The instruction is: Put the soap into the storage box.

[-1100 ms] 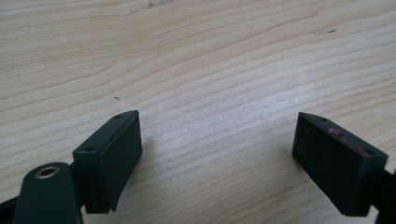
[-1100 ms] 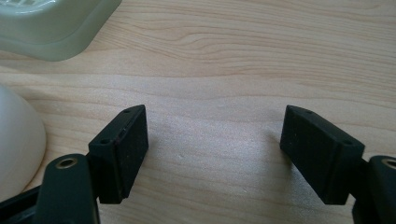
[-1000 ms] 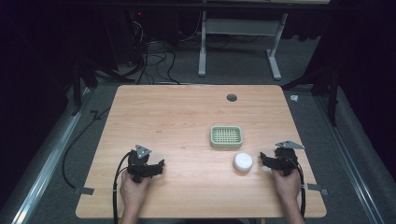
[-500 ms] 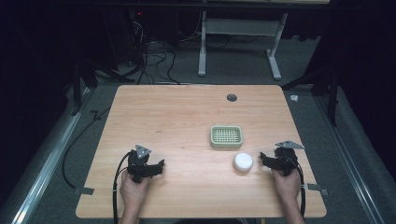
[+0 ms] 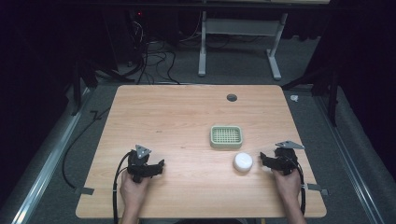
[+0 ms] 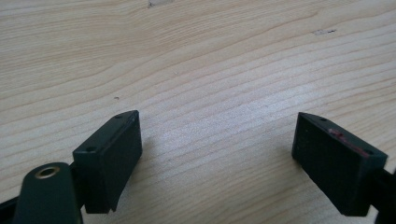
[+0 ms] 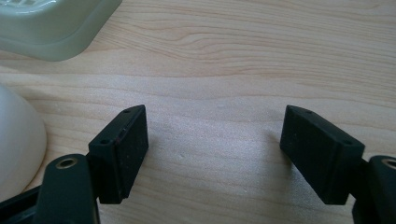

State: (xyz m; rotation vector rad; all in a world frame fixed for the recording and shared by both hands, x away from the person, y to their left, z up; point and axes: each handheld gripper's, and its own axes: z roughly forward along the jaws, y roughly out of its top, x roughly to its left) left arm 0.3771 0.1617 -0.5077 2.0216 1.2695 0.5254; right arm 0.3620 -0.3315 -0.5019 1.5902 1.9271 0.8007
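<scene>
The right gripper (image 5: pixel 264 161) sits low over the near right part of the table, held from behind by the person's right hand (image 5: pixel 286 181). Its two black jaws stand spread wide with nothing between them; in the right gripper view (image 7: pixel 212 156) they are blocky, matt wedges with small screw holes, and bare wood shows in the gap. A grey three-cornered plate rides on top of it, and a black cable trails back along the forearm.

Just left of those jaws, apart from them, lies a white round soap bar (image 5: pixel 243 162): a smooth, domed, slightly glossy puck. In the right gripper view its curved pale flank (image 7: pixel 16 149) rises at the left edge, beside the left jaw but not touching it.

A little farther away and to the left of the soap stands a pale green soap dish (image 5: pixel 226 136), a rounded rectangle of smooth plastic with a gridded, perforated floor. Its rounded corner (image 7: pixel 56 32) shows at the top left of the right gripper view.

The left gripper (image 5: pixel 159 165) rests at the near left, well apart from both things, in the person's left hand (image 5: pixel 133 189). Its jaws are likewise parted wide and empty (image 6: pixel 217 161); one carries a reddish smear on its upper edge.

The table (image 5: pixel 163 112) is light wood-grain laminate, with a dark round cable hole (image 5: pixel 231 97) near its far edge.
</scene>
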